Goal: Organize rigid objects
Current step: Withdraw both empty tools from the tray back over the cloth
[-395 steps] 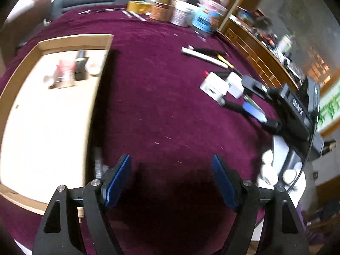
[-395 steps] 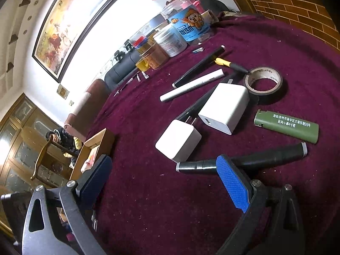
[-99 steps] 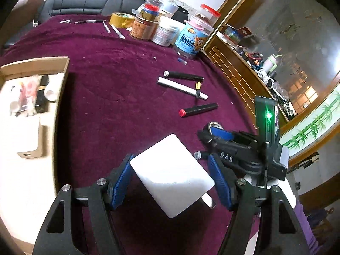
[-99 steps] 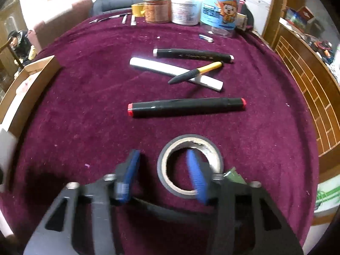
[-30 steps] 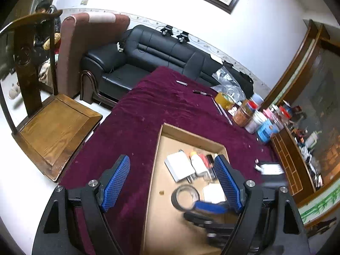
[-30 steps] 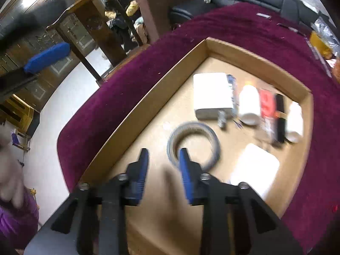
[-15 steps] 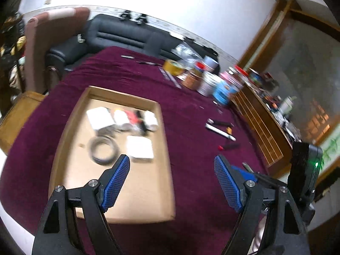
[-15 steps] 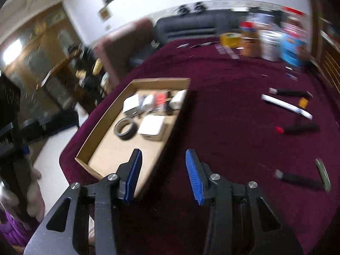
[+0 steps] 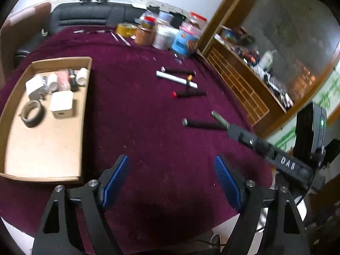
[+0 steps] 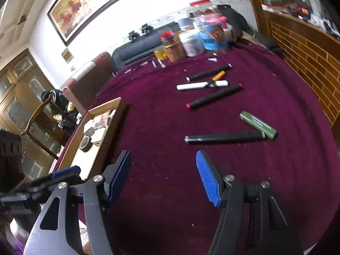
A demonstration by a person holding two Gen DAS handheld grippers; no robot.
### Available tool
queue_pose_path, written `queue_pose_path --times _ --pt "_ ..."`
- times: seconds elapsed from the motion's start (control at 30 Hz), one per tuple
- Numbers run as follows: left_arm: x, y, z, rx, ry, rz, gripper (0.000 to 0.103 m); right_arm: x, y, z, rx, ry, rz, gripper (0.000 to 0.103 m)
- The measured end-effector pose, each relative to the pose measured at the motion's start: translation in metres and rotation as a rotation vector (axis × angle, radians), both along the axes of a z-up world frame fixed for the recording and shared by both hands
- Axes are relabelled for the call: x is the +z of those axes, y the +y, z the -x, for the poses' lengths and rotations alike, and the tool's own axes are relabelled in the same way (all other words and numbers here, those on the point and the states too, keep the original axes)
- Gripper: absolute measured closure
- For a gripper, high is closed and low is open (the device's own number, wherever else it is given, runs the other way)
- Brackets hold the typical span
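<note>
A cardboard tray (image 9: 84, 114) on the maroon table holds white chargers, a tape roll (image 9: 31, 114) and small items; the right wrist view shows the tray (image 10: 110, 125) at left. On the cloth lie a black marker (image 10: 225, 137), a green lighter (image 10: 258, 125), a red-tipped marker (image 10: 214, 96), a white pen (image 10: 201, 85) and another black marker (image 10: 209, 72). My left gripper (image 9: 171, 177) hangs open over bare cloth near the front edge. My right gripper (image 10: 163, 175) has its jaws opening, nothing between them, just short of the black marker. Its body (image 9: 274, 153) shows at right in the left wrist view.
Jars, tins and a yellow tape roll (image 9: 161, 34) crowd the table's far edge. A wooden shelf unit (image 9: 240, 78) stands to the right, with a black sofa (image 9: 89, 17) and a chair (image 10: 40, 114) beyond the table. Bare cloth lies between tray and markers.
Both grippers have swung right, away from the tray toward the markers. The right gripper left the tape roll in the tray and its jaws have widened. The left jaws are unchanged.
</note>
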State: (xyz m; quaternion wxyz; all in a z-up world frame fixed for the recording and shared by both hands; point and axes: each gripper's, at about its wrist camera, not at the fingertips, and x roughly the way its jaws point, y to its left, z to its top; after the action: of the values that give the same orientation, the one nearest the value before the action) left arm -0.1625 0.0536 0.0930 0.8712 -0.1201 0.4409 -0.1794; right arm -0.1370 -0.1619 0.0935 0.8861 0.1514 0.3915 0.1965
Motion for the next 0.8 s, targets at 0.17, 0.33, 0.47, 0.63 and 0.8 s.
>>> queue_pose_path --times 0.17,0.33,0.47,0.63,0.8 --pt "-0.006 -0.012 -0.002 -0.033 0.008 -0.029 0.026 -0.011 -0.003 -0.007 -0.004 0.021 -0.001 0.04" --pt "-0.016 -0.015 -0.01 -0.06 0.02 -0.063 0.026 -0.022 0.002 -0.016 0.007 0.045 0.01 0.04" --pt "-0.027 -0.018 -0.022 -0.073 0.043 -0.083 0.026 -0.031 0.004 -0.026 0.003 0.076 0.015 0.04" --pt "-0.037 -0.023 -0.045 -0.09 0.053 -0.115 0.026 -0.033 0.002 -0.041 -0.008 0.095 0.028 0.04" --pt "-0.06 -0.018 -0.067 -0.091 0.081 -0.079 0.026 -0.026 -0.004 -0.066 -0.035 0.095 0.104 0.041"
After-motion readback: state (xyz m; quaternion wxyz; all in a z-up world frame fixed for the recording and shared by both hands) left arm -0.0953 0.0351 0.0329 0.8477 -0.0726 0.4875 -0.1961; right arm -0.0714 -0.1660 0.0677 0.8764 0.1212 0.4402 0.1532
